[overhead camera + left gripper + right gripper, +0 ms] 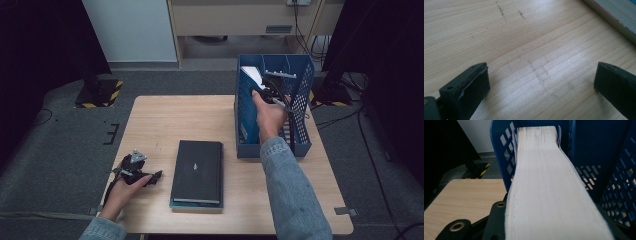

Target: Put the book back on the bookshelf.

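The book (549, 190) stood upright in the blue rack (300, 87), clamped between the right gripper (272, 90) jaws; the left gripper (135, 170) rested on the surface (165, 120), jaws wide apart.

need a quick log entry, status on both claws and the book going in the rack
Right claw shut on book, book standing in the blue file rack. Left claw open, resting on table. Black book flat on table, not in the way.
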`<state>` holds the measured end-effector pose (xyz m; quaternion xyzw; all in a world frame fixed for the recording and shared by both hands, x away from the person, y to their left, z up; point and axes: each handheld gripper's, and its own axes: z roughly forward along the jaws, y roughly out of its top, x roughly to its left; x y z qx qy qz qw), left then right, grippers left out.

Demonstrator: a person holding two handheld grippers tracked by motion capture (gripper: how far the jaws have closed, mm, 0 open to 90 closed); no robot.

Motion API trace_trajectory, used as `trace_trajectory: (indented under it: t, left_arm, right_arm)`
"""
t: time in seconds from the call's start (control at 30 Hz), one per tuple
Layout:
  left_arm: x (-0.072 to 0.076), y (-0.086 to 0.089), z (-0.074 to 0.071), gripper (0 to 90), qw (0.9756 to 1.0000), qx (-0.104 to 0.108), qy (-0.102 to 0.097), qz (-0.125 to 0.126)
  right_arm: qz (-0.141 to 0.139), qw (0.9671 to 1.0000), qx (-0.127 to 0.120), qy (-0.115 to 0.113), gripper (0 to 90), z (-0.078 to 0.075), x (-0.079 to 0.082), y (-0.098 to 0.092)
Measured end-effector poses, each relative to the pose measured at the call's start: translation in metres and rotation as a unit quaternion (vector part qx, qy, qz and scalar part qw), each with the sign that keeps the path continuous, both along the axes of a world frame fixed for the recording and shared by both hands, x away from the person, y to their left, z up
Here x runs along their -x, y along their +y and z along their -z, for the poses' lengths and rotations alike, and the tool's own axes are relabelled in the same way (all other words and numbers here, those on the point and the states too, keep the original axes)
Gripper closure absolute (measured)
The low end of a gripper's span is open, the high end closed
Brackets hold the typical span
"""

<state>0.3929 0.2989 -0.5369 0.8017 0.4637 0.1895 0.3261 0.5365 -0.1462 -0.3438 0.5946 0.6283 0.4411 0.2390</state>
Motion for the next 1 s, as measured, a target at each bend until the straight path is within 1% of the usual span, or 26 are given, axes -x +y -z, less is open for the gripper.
trace_trajectory:
  t: [0.1,0.23,0.33,0.53,0.57,0.63,0.73,0.77,0.87,0.97,1.0]
  left_arm:
    - [0.000,0.000,0.000,0.0,1.0000,0.000,0.000,0.000]
    - [0.000,0.000,0.000,0.0,1.0000,0.000,0.000,0.000]
    - [0.000,0.000,0.000,0.0,1.0000,0.000,0.000,0.000]
    - [0.001,0.000,0.000,0.0,1.0000,0.000,-0.001,0.001]
    - [0.001,0.000,0.000,0.0,1.0000,0.000,-0.001,0.002]
    - [0.001,0.000,0.000,0.0,1.0000,0.000,-0.001,0.002]
    - [0.001,0.000,0.000,0.0,1.0000,0.001,0.000,0.001]
    - [0.001,0.000,0.000,0.0,1.0000,0.000,-0.001,0.002]
    - [0.001,0.000,0.000,0.0,1.0000,0.000,0.000,0.002]
    - [0.001,0.000,0.000,0.0,1.0000,0.000,0.000,0.002]
    - [0.001,0.000,0.000,0.0,1.0000,0.000,0.000,0.002]
  right_arm:
    - [-0.004,1.0000,0.005,0.001,60.2,0.000,0.001,0.000]
    - [-0.005,0.9998,0.017,0.009,59.9,0.000,0.005,0.001]
    - [-0.006,0.9997,0.020,0.014,59.6,0.001,0.010,0.000]
    - [-0.010,0.9992,0.020,0.032,58.3,0.005,0.020,-0.002]
    - [-0.012,0.9990,0.020,0.039,58.0,0.005,0.021,-0.003]
    - [-0.016,0.9986,0.030,0.039,58.1,0.007,0.024,-0.003]
    - [-0.019,0.9986,0.030,0.038,57.7,0.007,0.027,-0.004]
    - [-0.022,0.9985,0.029,0.042,57.2,0.007,0.027,-0.004]
    - [-0.026,0.9982,0.012,0.052,54.9,0.004,0.026,-0.004]
    - [-0.031,0.9979,0.010,0.055,53.9,0.001,0.025,-0.004]
    - [-0.030,0.9980,0.002,0.055,53.0,0.000,0.024,-0.004]
